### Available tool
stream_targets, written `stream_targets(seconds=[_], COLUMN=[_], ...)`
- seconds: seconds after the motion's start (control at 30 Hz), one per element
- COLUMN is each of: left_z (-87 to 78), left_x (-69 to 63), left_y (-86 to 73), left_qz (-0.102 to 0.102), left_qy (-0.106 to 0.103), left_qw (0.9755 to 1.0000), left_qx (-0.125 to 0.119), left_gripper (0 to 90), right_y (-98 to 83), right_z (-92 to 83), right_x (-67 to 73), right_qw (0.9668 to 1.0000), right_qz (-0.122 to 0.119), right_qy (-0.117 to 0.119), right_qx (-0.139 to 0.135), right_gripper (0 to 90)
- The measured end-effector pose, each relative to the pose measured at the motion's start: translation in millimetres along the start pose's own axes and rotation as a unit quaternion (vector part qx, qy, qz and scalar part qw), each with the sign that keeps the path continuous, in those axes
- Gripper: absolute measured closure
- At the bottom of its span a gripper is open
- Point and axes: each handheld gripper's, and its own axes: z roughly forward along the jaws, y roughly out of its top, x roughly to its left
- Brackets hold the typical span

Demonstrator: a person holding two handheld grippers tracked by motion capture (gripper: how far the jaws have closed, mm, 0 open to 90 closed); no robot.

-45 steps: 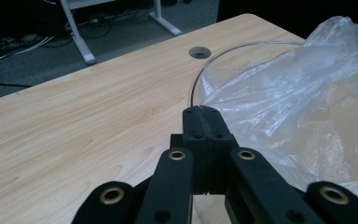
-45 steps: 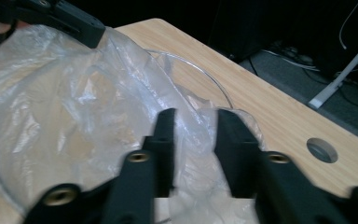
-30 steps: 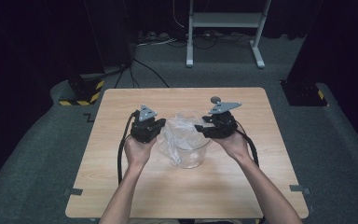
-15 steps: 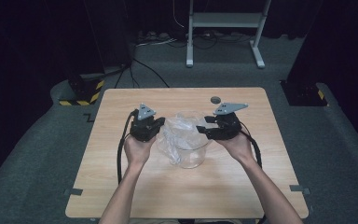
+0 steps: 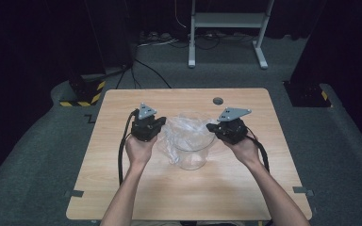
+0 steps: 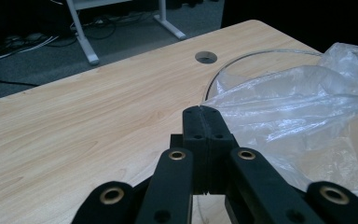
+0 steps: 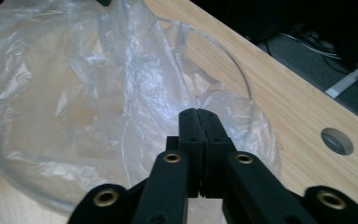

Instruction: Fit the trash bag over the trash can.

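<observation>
A round clear glass bowl (image 5: 191,150) is sitting mid-table on pale wood-grain tabletop (image 5: 122,197), w/ crinkly see-through plastic bag (image 5: 184,134) draping in & over its rim. Left gripper (image 5: 162,123) is pinching the bag's left edge, matte black jaws fully together. Right gripper (image 5: 210,127) has just been closing; jaws now meeting on the film at the right rim.
</observation>
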Motion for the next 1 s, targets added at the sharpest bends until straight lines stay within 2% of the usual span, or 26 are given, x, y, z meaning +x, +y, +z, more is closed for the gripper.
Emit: stream_targets(seconds=[0.07,0.13,0.23,0.47,0.6,0.7,0.83,0.9,1.0], left_z=[0.7,1.4,1.6,2.0,2.3,2.2,1.8,1.2,0.8], left_x=[-0.1,-0.3,-0.5,0.2,0.1,-0.3,-0.5,-0.7,-0.9], left_y=[0.0,0.0,-0.1,-0.2,-0.2,0.0,-0.2,-0.1,0.0], left_qz=[-0.001,0.0,0.0,0.0,0.0,0.002,0.003,0.005,0.006], left_qy=[-0.001,-0.001,-0.001,0.001,0.002,0.002,0.001,0.002,0.001], left_qw=[1.0,1.0,1.0,1.0,1.0,1.0,1.0,1.0,1.0], left_qx=[0.0,-0.001,-0.001,0.0,0.001,0.0,-0.001,-0.002,-0.003], left_gripper=[89.8,89.8,89.8,89.8,89.8,89.8,89.8,89.8,89.7], right_y=[0.0,-0.8,-2.7,-15.0,-19.4,-21.7,-23.7,-23.0,-20.8], right_z=[-1.0,-6.3,-17.0,-39.1,-43.6,-38.7,-30.1,-28.2,-26.2], right_x=[-2.3,-3.1,1.9,15.2,22.5,22.3,9.6,5.6,2.0], right_qw=[0.9999,0.9994,0.9987,0.9975,0.9976,0.9988,0.9993,0.9994,0.9995], right_qz=[0.009,0.022,0.02,0.007,-0.007,-0.015,0.0,-0.001,0.003], right_qy=[-0.005,-0.005,-0.014,0.003,0.011,-0.003,0.009,0.005,0.0], right_qx=[-0.005,-0.024,-0.044,-0.07,-0.069,-0.047,-0.035,-0.033,-0.032], right_gripper=[86.9,76.9,65.7,61.7,59.2,62.5,81.0,88.4,90.0])
